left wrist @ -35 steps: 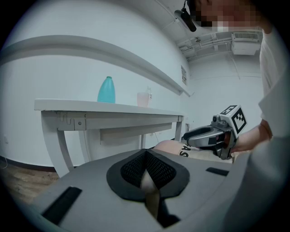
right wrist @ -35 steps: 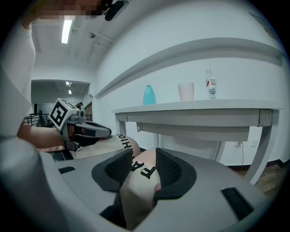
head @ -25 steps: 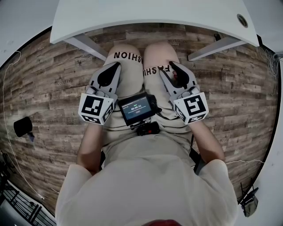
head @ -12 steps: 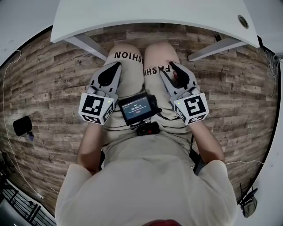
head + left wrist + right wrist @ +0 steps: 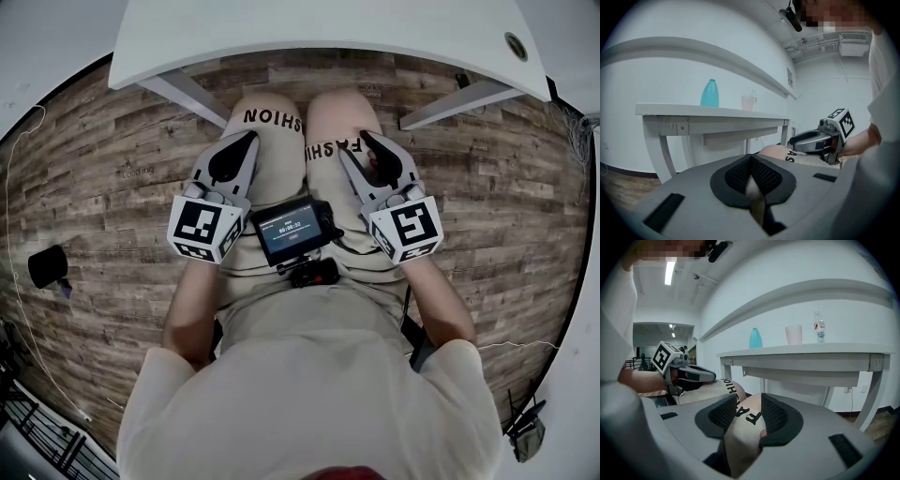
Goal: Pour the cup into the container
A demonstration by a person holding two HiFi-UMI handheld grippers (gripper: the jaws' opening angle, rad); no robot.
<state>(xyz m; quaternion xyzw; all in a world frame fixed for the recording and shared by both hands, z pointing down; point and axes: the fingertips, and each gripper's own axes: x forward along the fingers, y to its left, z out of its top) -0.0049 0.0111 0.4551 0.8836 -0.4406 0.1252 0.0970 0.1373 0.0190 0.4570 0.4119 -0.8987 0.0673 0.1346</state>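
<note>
A pale pink cup (image 5: 793, 334) stands on the white table (image 5: 811, 350), between a teal container (image 5: 755, 338) and a small clear water bottle (image 5: 819, 327). The left gripper view shows the cup (image 5: 747, 102) just right of the teal container (image 5: 709, 93). Both grippers rest low on the person's thighs, short of the table's near edge (image 5: 319, 33) and well below its top. My left gripper (image 5: 246, 142) has its pads (image 5: 761, 174) pressed together with nothing between them. My right gripper (image 5: 356, 145) stands partly open and empty, a knee showing through the gap (image 5: 749, 401).
A small screen device (image 5: 292, 230) hangs at the person's chest between the grippers. The table's slanted white legs (image 5: 183, 94) (image 5: 450, 98) flank the knees over a wood-plank floor. A black object (image 5: 47, 269) lies on the floor at far left.
</note>
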